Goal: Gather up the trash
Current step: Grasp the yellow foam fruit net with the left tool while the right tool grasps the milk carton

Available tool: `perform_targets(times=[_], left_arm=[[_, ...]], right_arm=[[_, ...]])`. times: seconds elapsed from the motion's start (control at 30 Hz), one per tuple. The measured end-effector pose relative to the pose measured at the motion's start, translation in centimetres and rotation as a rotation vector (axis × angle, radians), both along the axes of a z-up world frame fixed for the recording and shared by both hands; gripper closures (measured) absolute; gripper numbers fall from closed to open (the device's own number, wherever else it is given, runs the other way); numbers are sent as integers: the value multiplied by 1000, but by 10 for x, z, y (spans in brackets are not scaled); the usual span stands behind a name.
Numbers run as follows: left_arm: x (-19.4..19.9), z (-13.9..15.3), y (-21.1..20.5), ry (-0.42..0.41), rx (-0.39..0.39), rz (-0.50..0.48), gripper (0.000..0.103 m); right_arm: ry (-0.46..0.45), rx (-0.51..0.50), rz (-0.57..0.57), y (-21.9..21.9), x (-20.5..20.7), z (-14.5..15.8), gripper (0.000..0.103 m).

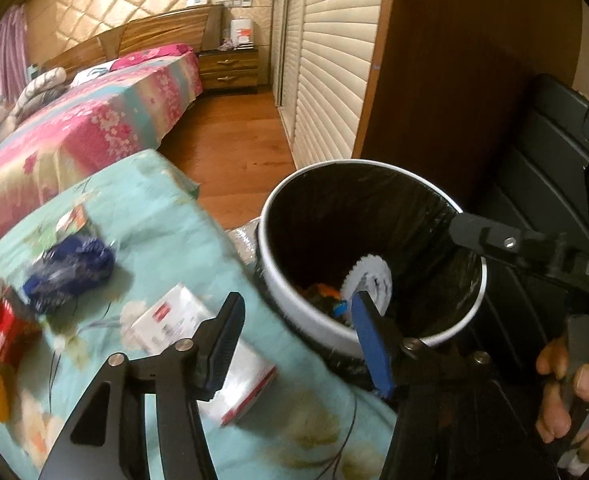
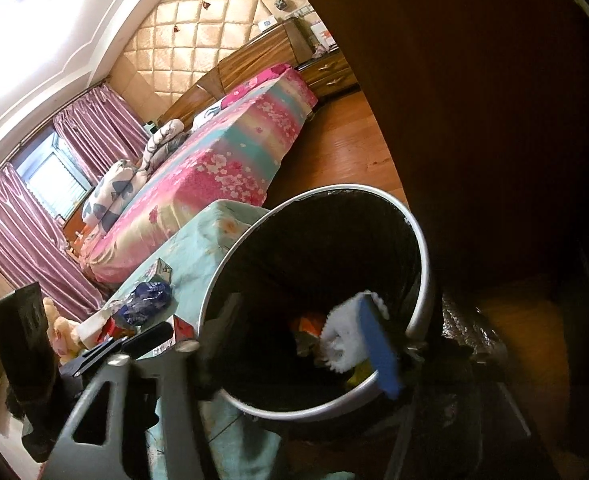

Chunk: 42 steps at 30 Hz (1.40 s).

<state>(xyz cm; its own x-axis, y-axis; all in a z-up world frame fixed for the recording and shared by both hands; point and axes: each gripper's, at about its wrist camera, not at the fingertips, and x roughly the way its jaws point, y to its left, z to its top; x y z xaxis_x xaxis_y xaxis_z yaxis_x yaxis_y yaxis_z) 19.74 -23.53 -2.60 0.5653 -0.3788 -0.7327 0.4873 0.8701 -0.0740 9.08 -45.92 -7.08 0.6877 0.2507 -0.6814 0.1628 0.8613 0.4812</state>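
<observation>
White paper scrap (image 1: 368, 280) lies inside black-lined bin (image 1: 374, 248), at 12 o'clock of left gripper (image 1: 298, 344); right gripper (image 2: 278, 344) over bin too, both jaws apart, empty.

Black plastic left gripper (image 1: 294, 336) with silver pivot screws, one ribbed black pad, one blue pad (image 1: 370, 344); right gripper (image 2: 278, 344) similar, white lettering on its arm.
</observation>
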Motion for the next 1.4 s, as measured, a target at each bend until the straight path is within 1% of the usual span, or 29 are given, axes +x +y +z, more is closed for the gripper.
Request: perform_targets(times=[0.03,0.1,0.2,0.4,0.57,0.73,1.0,1.23,1.4], left_arm=[[-4,-1,8,5,-12,14,43],[-9,-2,18,14,-32,28,42],[-17,-3,37,21,-50,64,42],[-34,-3,83,25,-103,155,42],[-52,-3,118,28,-128,228,42],[-69,-2,151,35,-146,298,42],[-87,-3,192,49,-155,386,42],[-89,-7,216,64,-156,445,42],[-88,-8,230,65,-153,484,42]], right_arm=[[-7,-1,0,3,-2,1,20],[-22,-17,10,11,-6,4,19],[-27,-37,31,25,-8,7,14],[-48,-53,77,55,-17,10,13],[-58,-66,118,81,-20,13,13],[-58,-82,186,110,-19,12,11],[-38,-83,275,151,-20,1,11],[-41,-139,333,172,-12,-5,11],[-34,-184,351,176,-2,-11,11]])
